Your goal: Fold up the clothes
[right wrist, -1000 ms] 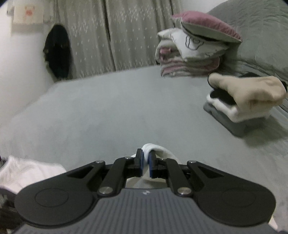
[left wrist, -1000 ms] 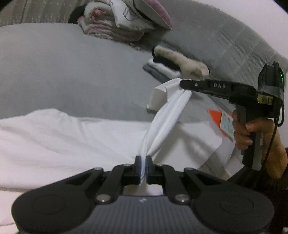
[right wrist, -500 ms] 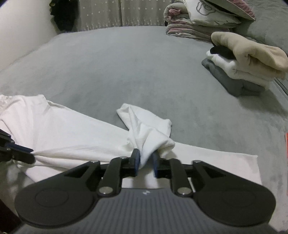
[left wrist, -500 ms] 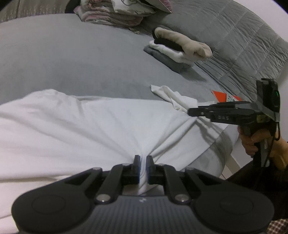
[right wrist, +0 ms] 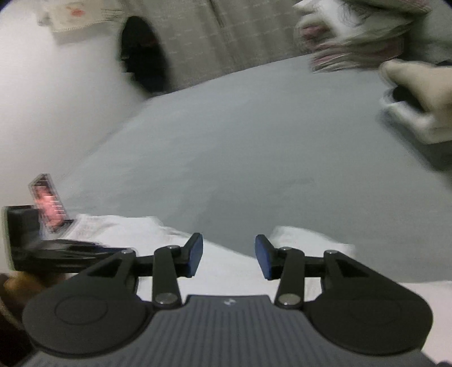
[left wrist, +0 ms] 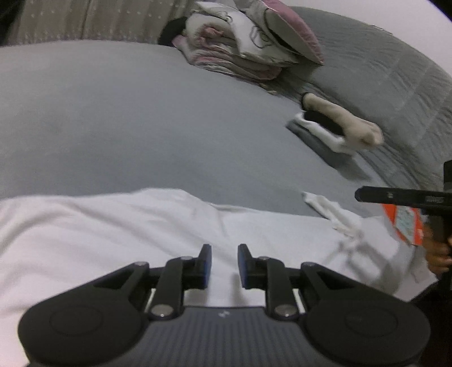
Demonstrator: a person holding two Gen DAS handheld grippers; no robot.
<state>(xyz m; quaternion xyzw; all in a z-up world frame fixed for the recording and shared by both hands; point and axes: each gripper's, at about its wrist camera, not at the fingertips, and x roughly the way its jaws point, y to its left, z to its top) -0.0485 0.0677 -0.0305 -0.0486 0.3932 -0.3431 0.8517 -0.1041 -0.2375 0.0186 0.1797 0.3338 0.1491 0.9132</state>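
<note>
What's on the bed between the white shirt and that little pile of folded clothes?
Nothing. In the left wrist view, only bare grey bedspread lies between the white shirt and the folded pile. The blurred right wrist view shows the same grey stretch.

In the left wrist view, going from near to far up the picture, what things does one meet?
Left tool → white garment → bare grey bed cover → pink and white bedding pile → curtain.
</note>
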